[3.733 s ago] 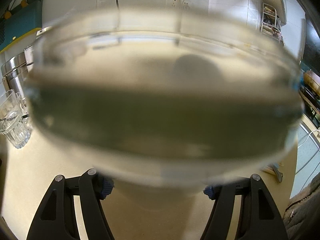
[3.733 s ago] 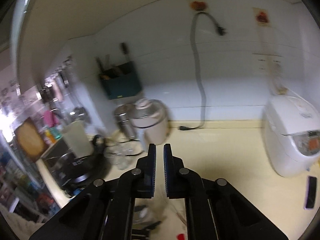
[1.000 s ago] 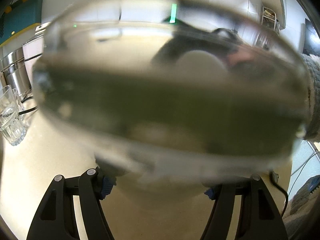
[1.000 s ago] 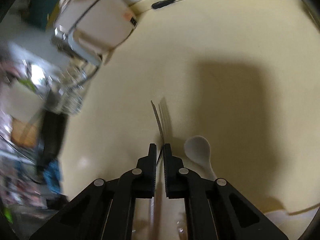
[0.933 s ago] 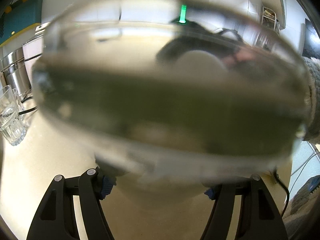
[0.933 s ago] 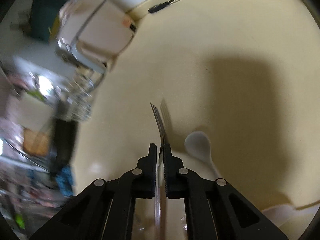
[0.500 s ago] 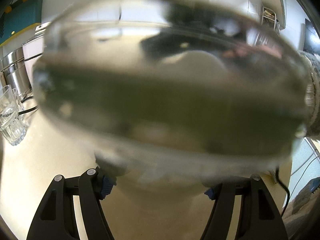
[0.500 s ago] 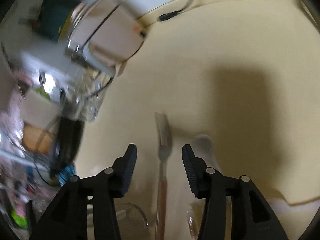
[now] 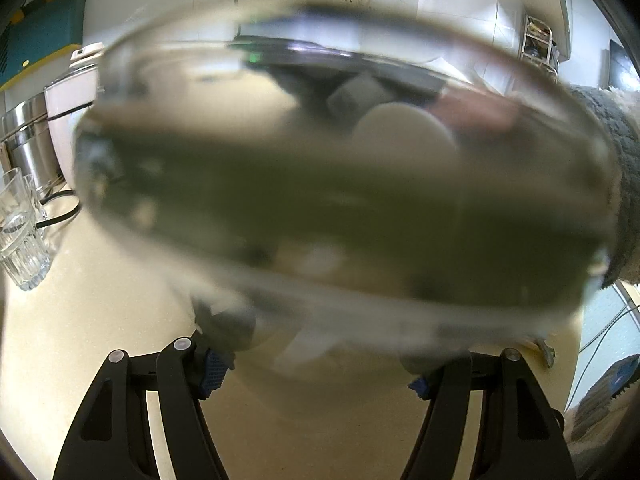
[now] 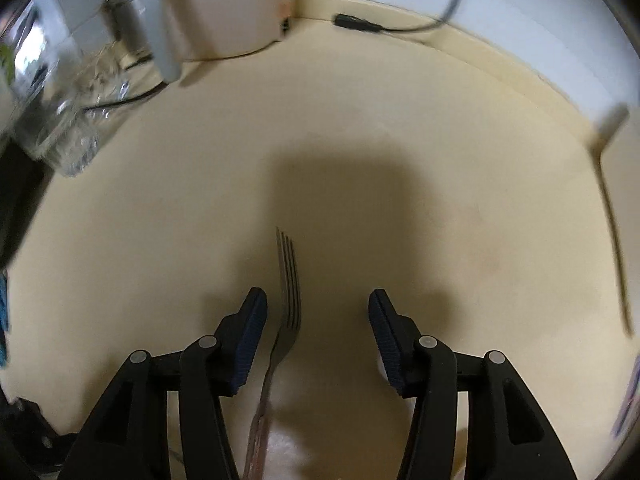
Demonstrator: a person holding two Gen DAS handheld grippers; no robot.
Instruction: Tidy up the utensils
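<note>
Left gripper (image 9: 316,372) clamps a wide clear glass bowl (image 9: 340,184) (blurred); right gripper (image 10: 318,320), pads spreading, frees a slim four-tined steel fork (image 10: 289,292) over cream countertop (image 10: 440,208).

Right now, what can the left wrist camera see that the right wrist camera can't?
Only the left wrist view shows the clear glass container gripped by the left gripper, close and blurry, plus a fuzzy sleeve.

Only the right wrist view shows the fork between the right gripper's opening jaws, touched by neither pad.

Both show the cream countertop, the ribbed drinking glass and the steel pot.
</note>
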